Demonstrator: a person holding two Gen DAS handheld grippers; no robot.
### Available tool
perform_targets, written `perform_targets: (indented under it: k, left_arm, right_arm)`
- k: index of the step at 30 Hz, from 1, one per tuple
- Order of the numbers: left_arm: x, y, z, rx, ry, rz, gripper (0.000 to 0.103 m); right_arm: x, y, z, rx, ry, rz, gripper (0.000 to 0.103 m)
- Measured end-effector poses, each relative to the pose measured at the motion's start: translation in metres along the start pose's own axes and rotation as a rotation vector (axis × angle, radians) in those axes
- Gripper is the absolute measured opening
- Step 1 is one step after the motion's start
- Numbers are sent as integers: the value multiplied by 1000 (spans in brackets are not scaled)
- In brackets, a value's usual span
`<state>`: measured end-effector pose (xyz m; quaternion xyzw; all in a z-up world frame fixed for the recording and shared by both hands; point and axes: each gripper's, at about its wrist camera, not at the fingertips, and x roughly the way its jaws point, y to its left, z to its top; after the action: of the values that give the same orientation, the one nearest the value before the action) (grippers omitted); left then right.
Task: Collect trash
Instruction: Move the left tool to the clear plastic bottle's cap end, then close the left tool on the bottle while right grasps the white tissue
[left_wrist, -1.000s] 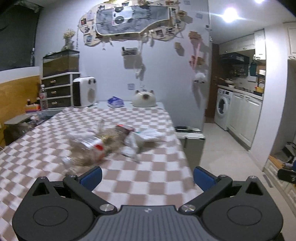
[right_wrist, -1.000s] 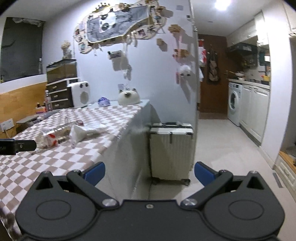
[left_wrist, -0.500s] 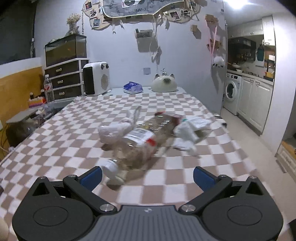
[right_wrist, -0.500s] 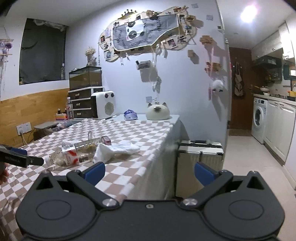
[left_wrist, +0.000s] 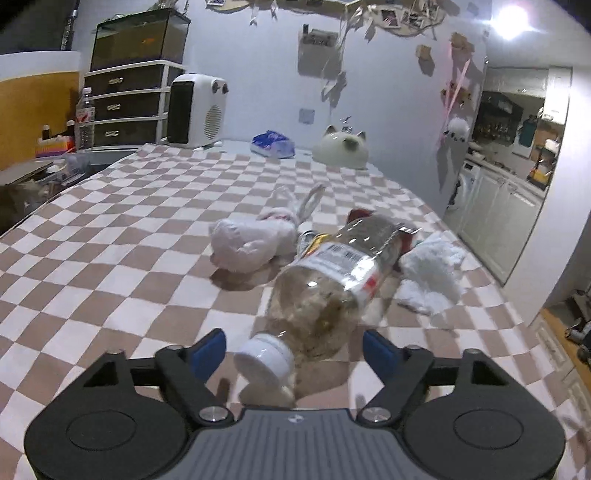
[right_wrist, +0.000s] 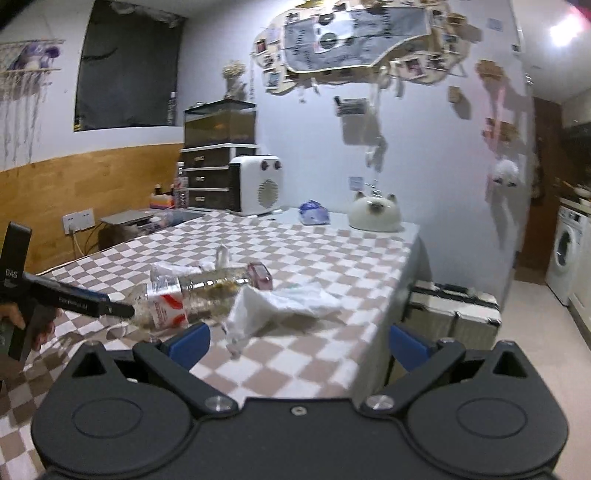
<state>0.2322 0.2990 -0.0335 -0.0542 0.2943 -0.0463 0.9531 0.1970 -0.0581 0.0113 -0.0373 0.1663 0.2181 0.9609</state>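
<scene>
Tablecloth (left_wrist: 110, 258) squares lie under everything. Left gripper (left_wrist: 294, 347) jaws have just been closing around the plastic bottle (left_wrist: 325, 284), pads not touching it. Right gripper (right_wrist: 299, 341) jaws gape wide, holding nothing; white crumpled bag (right_wrist: 280, 302) lies just ahead between them.

I see a dim, bluish room lit by one ceiling lamp (left_wrist: 511, 22) flaring white up and right of my tool. Soft shadows lie beside the bottle (left_wrist: 332, 280). Edges bow strongly; detail stays slightly smeared.
</scene>
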Motion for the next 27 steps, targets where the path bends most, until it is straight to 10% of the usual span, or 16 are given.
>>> perform_targets:
  k: [7, 22, 27]
  left_arm:
    - [-13, -7, -10, 45, 18, 45, 38]
    - [-95, -24, -64, 29, 46, 39, 37]
    - [-118, -30, -79, 11, 59, 25, 37]
  right_arm:
    - [63, 10, 17, -73, 14, 30, 103]
    - [179, 25, 14, -251, 73, 129, 103]
    - [206, 18, 10, -206, 144, 107, 76]
